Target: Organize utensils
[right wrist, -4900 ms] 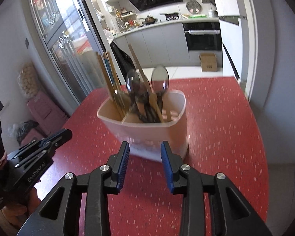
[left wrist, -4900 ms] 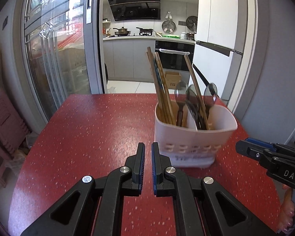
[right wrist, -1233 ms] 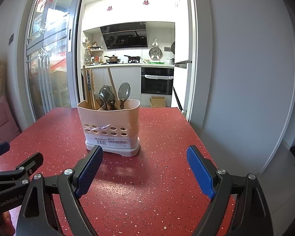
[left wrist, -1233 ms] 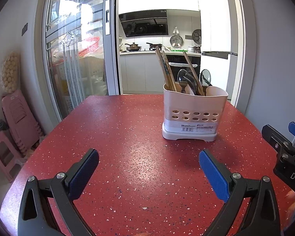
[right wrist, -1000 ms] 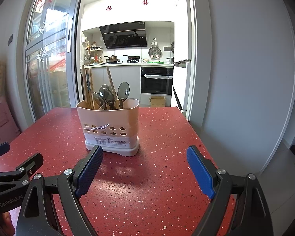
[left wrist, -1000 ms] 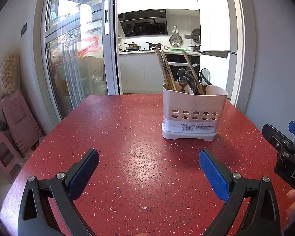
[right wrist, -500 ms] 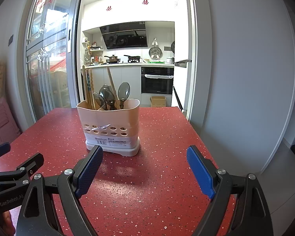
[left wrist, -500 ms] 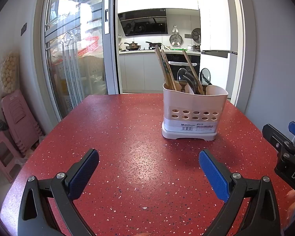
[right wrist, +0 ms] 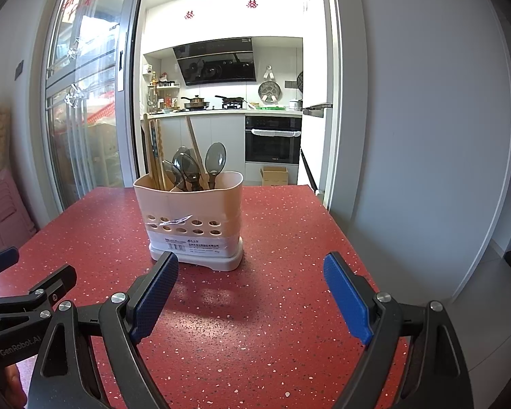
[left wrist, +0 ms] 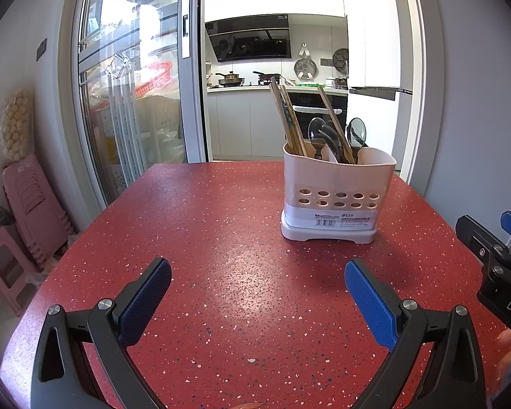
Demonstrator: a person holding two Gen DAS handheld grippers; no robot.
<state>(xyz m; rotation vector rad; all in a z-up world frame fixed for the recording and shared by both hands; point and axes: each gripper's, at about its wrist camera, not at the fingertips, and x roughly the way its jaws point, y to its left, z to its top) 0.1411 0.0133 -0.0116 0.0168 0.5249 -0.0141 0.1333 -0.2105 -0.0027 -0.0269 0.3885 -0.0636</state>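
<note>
A cream plastic utensil holder [left wrist: 337,197] stands upright on the red speckled table [left wrist: 221,255]; it also shows in the right wrist view [right wrist: 192,218]. Wooden chopsticks [left wrist: 288,119] and dark spoons [left wrist: 356,134] stand in it. My left gripper [left wrist: 257,286] is open and empty, low over the table, well short of the holder. My right gripper [right wrist: 250,283] is open and empty, just in front of the holder. The right gripper's body shows at the right edge of the left wrist view [left wrist: 494,262].
The table's right edge [right wrist: 344,231] runs beside a grey wall. Pink stools [left wrist: 20,211] stand on the floor to the left. A glass sliding door and a kitchen lie behind the table.
Since 4.9 s ago both grippers have opened wide and drawn back from the holder. Over the last second nothing has visibly moved.
</note>
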